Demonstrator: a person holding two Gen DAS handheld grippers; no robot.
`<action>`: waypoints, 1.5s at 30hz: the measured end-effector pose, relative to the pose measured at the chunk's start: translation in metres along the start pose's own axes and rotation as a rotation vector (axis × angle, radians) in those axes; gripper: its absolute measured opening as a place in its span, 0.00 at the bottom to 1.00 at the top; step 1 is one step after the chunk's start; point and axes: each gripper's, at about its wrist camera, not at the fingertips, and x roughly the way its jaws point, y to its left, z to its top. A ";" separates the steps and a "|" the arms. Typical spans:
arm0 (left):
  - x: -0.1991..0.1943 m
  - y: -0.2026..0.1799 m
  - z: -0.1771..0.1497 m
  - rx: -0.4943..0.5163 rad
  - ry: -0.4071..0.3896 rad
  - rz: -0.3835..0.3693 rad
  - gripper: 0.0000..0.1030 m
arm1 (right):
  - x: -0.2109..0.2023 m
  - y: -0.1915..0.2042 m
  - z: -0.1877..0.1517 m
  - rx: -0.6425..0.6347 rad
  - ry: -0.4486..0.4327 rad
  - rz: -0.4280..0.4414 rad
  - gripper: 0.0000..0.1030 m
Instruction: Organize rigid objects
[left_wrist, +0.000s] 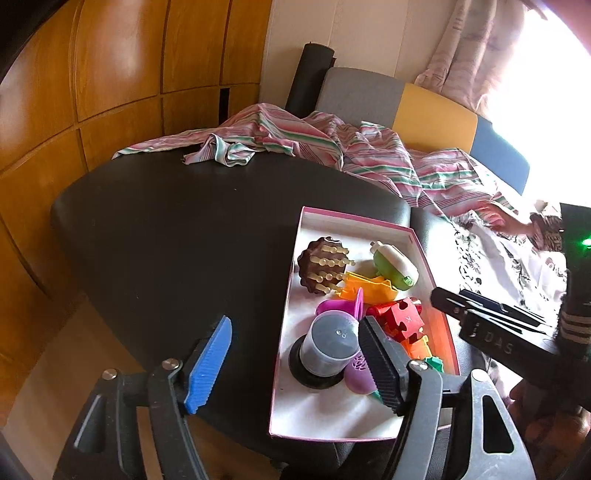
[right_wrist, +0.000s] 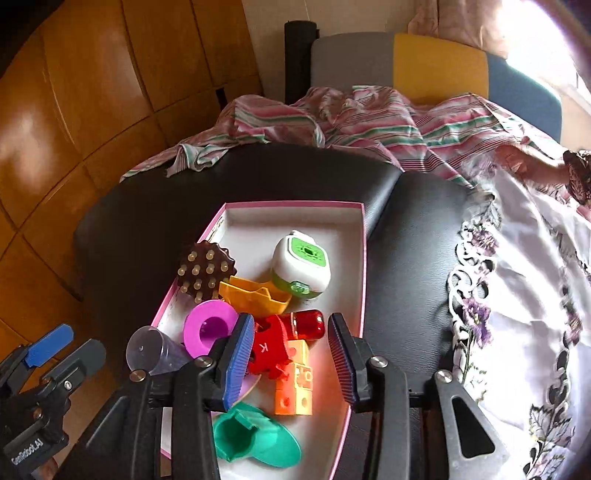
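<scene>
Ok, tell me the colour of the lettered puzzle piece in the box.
Red puzzle piece, clearest in the right wrist view.

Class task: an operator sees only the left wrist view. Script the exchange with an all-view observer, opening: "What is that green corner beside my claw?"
Observer: A green flanged cup, on its side at the box's near end.
Operator: Is the right claw gripping?
Observer: No, the right claw is open, red K block showing between its fingers.
Operator: The green-white gadget's top?
Observer: A green panel with a dark centre hole.
</scene>
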 end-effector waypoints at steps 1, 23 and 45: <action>-0.001 -0.001 0.000 0.003 -0.001 0.002 0.72 | -0.002 -0.001 -0.001 0.004 -0.005 -0.005 0.42; -0.027 -0.030 -0.015 0.029 -0.051 0.074 1.00 | -0.048 -0.008 -0.041 -0.001 -0.092 -0.146 0.44; -0.035 -0.018 -0.020 -0.033 -0.033 0.183 1.00 | -0.044 0.018 -0.053 -0.040 -0.078 -0.106 0.44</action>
